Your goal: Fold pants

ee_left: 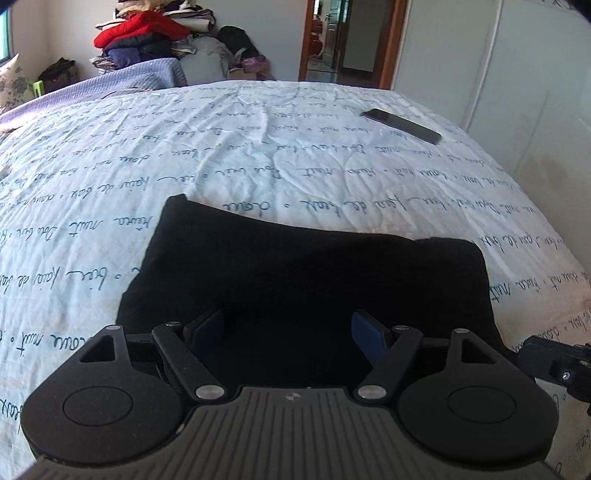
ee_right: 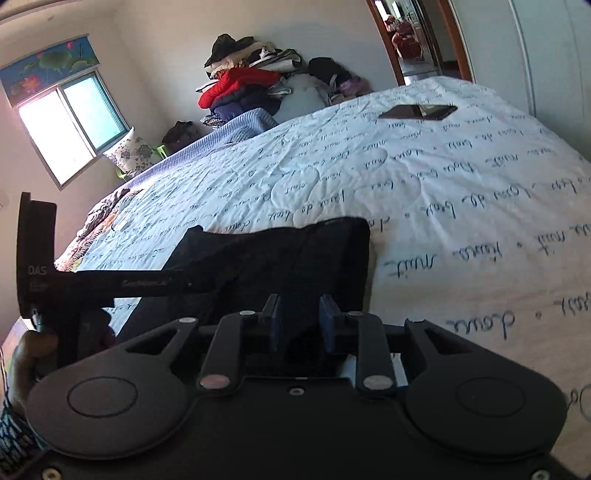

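Note:
Black pants [ee_left: 295,273] lie folded into a compact rectangle on the white bed cover [ee_left: 258,155]. My left gripper [ee_left: 290,332] hangs over their near edge with its blue-padded fingers [ee_left: 365,334] spread wide and nothing between them. In the right wrist view the pants [ee_right: 295,258] lie just ahead. My right gripper [ee_right: 301,323] has its jaws partly closed with black cloth of the pants between the blue pads [ee_right: 327,325]. The left gripper's body [ee_right: 92,284] shows at the left there.
A black phone [ee_left: 400,125] lies on the far right of the bed, also in the right wrist view [ee_right: 417,110]. A pile of clothes [ee_left: 147,33] stands beyond the bed. A wardrobe [ee_left: 498,55] stands at the right, a doorway [ee_left: 343,37] behind.

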